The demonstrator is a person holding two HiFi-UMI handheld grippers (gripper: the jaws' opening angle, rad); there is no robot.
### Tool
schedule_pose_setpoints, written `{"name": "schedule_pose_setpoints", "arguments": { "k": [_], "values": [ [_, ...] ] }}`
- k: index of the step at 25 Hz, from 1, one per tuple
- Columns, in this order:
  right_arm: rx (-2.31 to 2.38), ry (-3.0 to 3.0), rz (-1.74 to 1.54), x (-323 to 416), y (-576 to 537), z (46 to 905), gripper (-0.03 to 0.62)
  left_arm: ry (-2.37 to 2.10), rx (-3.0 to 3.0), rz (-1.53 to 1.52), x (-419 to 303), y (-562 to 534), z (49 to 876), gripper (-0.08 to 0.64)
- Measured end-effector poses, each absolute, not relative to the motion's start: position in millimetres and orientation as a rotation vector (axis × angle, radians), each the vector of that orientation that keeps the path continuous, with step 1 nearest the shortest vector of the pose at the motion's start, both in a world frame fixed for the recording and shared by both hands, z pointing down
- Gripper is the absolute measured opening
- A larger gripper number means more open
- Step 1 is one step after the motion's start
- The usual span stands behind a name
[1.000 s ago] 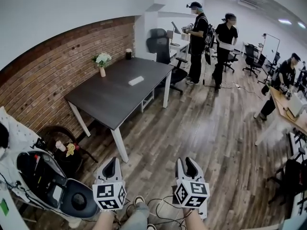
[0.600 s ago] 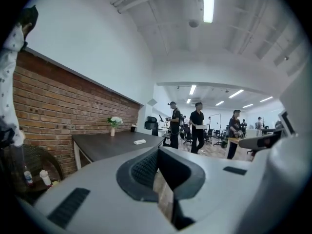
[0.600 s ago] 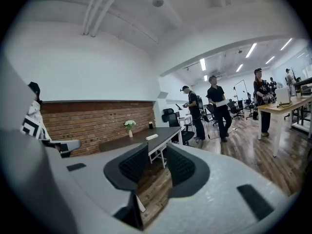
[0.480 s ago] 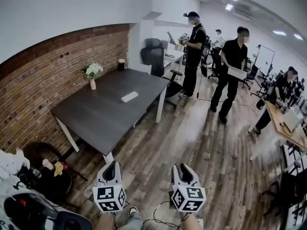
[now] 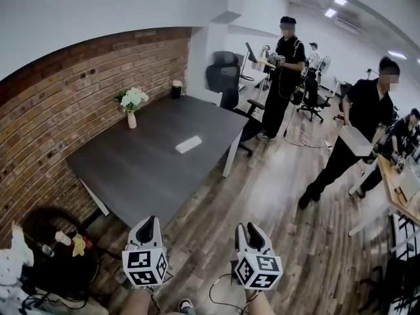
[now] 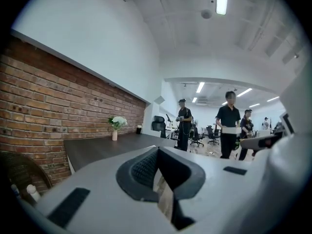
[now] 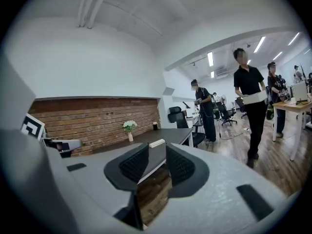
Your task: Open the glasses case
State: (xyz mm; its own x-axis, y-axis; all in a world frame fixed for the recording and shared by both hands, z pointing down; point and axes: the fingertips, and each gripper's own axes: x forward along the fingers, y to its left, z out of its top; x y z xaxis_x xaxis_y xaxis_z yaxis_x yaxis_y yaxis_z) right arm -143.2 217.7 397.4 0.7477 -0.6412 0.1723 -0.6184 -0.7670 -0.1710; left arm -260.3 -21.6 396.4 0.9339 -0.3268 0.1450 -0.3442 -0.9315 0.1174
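Observation:
The glasses case (image 5: 189, 144) is a flat white case lying shut near the middle of the dark table (image 5: 138, 176); the right gripper view shows the glasses case (image 7: 157, 143) far ahead, just above the jaws. Both grippers are held low over the wooden floor, well short of the table. My left gripper (image 5: 147, 228) looks shut, its pads meeting at the tips (image 6: 157, 152) with nothing in them. My right gripper (image 5: 247, 234) is open, its jaws closing, and only table and floor show between its jaws (image 7: 157, 152).
A vase of white flowers (image 5: 132, 102) and a black cup (image 5: 176, 88) stand by the brick wall. An office chair (image 5: 223, 77) is at the table's far end. One person (image 5: 283, 71) stands there, another (image 5: 357, 126) walks at the right. Cables (image 5: 220, 287) lie underfoot.
Both grippers have come closer to the table's near corner. The black scooter at the lower left has dropped out of view. A person carrying a white box has walked across to the right.

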Motion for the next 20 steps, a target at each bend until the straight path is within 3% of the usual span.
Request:
{"name": "schedule_pose_setpoints", "arguments": {
  "k": [12, 20],
  "values": [
    [-2.845, 1.044, -0.457, -57.1, 173.2, 411.8, 0.114, -0.533, 2.906, 0.261, -198.3, -71.5, 419.9, -0.005],
    [-2.815, 1.156, -0.471, 60.7, 123.5, 426.6, 0.114, -0.698, 2.863, 0.290, -124.2, -118.2, 438.2, -0.005]
  ]
}}
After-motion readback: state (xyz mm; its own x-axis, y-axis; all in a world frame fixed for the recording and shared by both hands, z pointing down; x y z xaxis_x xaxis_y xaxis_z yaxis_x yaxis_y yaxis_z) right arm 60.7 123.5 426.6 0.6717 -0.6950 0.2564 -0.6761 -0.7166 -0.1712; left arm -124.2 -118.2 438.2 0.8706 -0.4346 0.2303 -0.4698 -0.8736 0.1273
